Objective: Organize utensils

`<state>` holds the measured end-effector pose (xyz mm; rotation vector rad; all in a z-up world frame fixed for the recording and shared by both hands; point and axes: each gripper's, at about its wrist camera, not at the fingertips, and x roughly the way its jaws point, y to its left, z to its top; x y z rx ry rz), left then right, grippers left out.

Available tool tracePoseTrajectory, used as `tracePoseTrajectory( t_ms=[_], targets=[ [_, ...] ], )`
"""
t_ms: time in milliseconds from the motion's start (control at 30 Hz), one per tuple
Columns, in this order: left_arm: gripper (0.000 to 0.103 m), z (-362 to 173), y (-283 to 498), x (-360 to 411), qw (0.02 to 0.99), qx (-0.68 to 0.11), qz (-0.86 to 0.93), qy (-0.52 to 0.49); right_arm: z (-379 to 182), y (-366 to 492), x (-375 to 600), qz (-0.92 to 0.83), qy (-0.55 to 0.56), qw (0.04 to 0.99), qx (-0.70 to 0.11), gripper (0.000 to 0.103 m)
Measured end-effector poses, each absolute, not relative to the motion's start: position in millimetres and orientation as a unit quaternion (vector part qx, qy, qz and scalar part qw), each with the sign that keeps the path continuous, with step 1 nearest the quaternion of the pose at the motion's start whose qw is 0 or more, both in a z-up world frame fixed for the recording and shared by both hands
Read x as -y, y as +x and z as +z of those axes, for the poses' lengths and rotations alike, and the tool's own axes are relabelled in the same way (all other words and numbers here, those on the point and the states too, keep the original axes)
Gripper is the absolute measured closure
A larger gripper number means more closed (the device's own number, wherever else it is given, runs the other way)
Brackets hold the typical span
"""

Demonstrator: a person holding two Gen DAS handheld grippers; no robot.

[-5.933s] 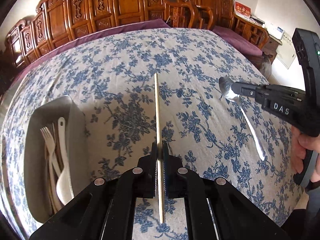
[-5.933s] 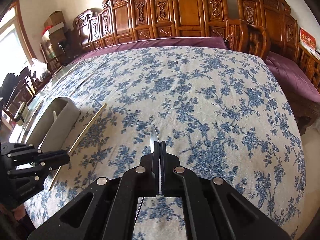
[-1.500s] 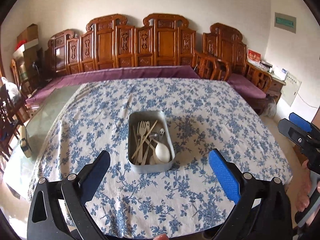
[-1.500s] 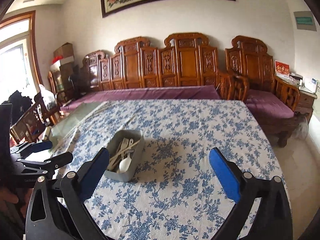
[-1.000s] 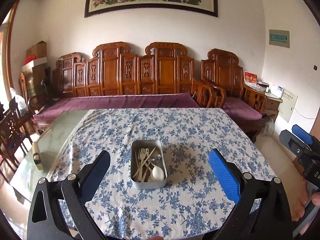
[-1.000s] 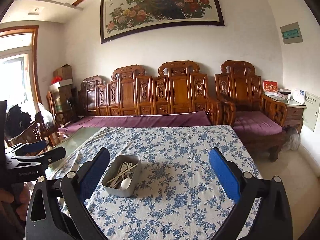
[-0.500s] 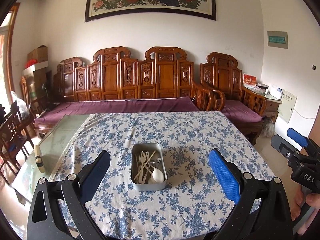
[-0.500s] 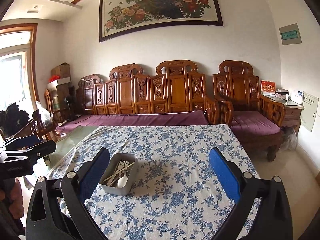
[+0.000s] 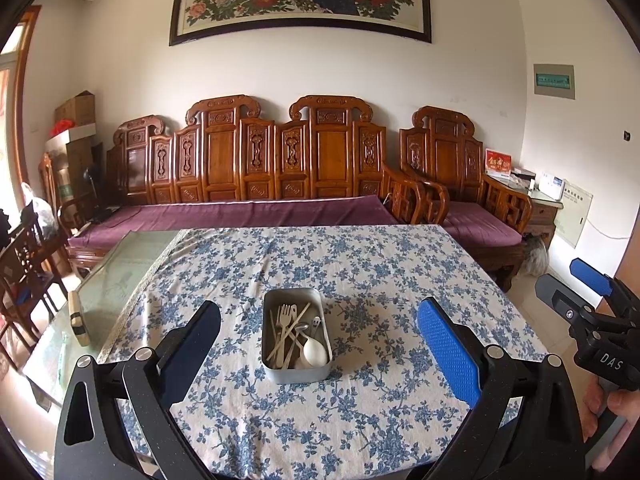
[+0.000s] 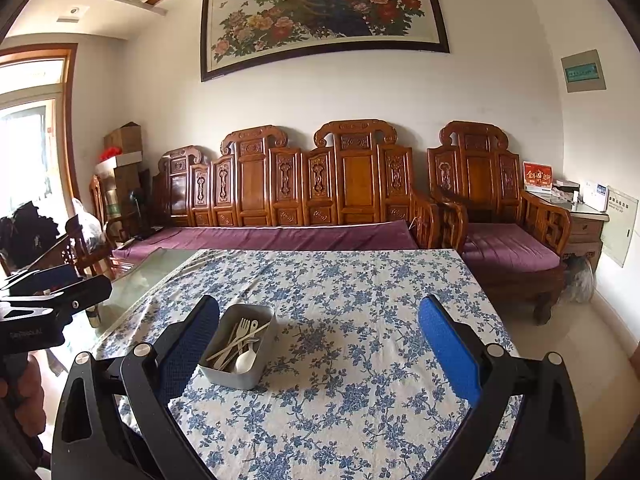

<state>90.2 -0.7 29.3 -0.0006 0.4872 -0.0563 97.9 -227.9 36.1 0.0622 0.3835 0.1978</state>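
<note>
In the left wrist view, the left gripper (image 9: 318, 344) is held high above the table (image 9: 400, 264), its jaws spread wide and holding nothing, with one finger at 7 o'clock and the blue-padded one at 5 o'clock. Between them, near the frame's centre, the metal tray (image 9: 297, 372) sits on the blue floral tablecloth (image 9: 248, 424); inside it lie a white fork (image 9: 285, 316), a white spoon (image 9: 314, 353), chopsticks (image 9: 294, 330) and a metal spoon (image 9: 315, 325), loosely crossed. At 3 to 4 o'clock the right gripper (image 9: 576, 292) shows from the side, marked DAS, its fingers apart, gripped by a hand (image 9: 616, 412). A carved wooden sofa (image 9: 280, 168) stands at 12 o'clock beyond the table. In the right wrist view, the right gripper (image 10: 318, 344) is likewise released and empty, and the tray (image 10: 236, 376) lies at 7 o'clock from centre, just beside the left-hand finger in the frame, the utensils heaped inside. The left gripper (image 10: 56, 286) appears at 9 o'clock, well off the table's edge.
</note>
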Motion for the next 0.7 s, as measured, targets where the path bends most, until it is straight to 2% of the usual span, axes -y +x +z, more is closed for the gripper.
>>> tracePoseTrajectory(
  t_ms=[700],
  targets=[
    [0.008,33.5,83.1,6.7,0.972,-0.232,-0.032,0.002,35.2,99.0,228.1,0.098,0.031,0.976,-0.192,0.003]
  ],
)
